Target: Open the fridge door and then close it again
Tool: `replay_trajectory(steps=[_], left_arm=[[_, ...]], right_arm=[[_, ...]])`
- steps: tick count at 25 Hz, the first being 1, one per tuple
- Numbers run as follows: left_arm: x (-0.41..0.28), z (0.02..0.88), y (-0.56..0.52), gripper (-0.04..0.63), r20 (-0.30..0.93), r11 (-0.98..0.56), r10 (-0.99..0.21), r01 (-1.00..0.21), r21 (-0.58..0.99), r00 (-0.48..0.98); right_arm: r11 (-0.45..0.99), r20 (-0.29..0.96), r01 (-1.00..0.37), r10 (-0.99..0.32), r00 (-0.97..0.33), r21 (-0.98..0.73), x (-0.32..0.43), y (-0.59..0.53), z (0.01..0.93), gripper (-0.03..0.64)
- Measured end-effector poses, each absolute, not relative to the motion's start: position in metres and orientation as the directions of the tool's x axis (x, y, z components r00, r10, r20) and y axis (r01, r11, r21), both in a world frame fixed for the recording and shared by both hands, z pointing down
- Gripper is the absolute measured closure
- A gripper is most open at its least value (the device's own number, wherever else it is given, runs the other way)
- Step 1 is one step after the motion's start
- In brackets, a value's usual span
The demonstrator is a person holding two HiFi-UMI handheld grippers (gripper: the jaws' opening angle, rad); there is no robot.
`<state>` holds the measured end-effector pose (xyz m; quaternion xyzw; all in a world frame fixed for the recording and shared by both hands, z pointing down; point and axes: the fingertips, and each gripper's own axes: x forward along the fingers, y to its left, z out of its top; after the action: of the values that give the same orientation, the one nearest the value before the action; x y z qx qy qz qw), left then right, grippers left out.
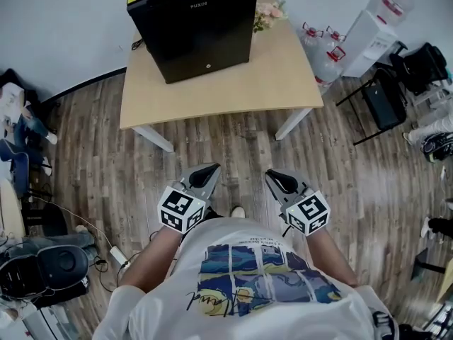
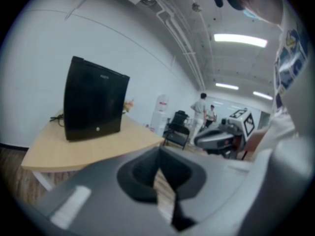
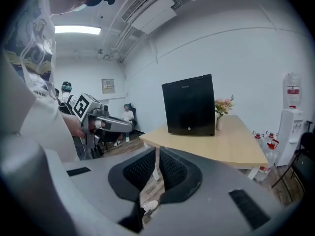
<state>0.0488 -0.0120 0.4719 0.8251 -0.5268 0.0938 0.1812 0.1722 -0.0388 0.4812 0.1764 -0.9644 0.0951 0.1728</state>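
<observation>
Head view shows a wooden floor [image 1: 212, 140] all around, with a big tan table [image 1: 283, 83] at 12 o'clock. A small black fridge [image 1: 195, 23] sits on the far left part of the table, at 11 to 12 o'clock. Its door is shut and faces the person. The left claw [image 1: 212, 167] is near 6 to 7 o'clock and the right claw [image 1: 272, 174] near 5 to 6 o'clock, both well apart from the fridge. Both claws are pinched together, and nothing is in them. Pink flowers [image 1: 267, 11] stand just beside the fridge, at its 3 o'clock.

The fridge looks heavy, but a hard tug might slide it on the smooth table. Its door looks stiff and shiny, so it is probably slippery, and it likely sticks a bit. No handle shows, so a claw would have to hook a side edge or the top edge of the door. I cannot tell which side swings out.
</observation>
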Motion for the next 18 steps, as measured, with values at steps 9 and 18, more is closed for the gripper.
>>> replay_trajectory(steps=[9,18], left_arm=[[0.0563,0.4744,-0.0039,0.588,0.344,-0.38,-0.835,-0.903,0.201,0.429],[0.0522,0.4741,-0.0008,0.588,0.343,-0.367,-0.842,-0.908,0.204,0.417]], right_arm=[[0.92,0.367,-0.375,-0.312,-0.876,-0.112,0.1803,-0.0302,0.4802,0.588],[0.926,0.366,-0.365,-0.309,-0.878,-0.094,0.1785,-0.0287,0.4759,0.589]])
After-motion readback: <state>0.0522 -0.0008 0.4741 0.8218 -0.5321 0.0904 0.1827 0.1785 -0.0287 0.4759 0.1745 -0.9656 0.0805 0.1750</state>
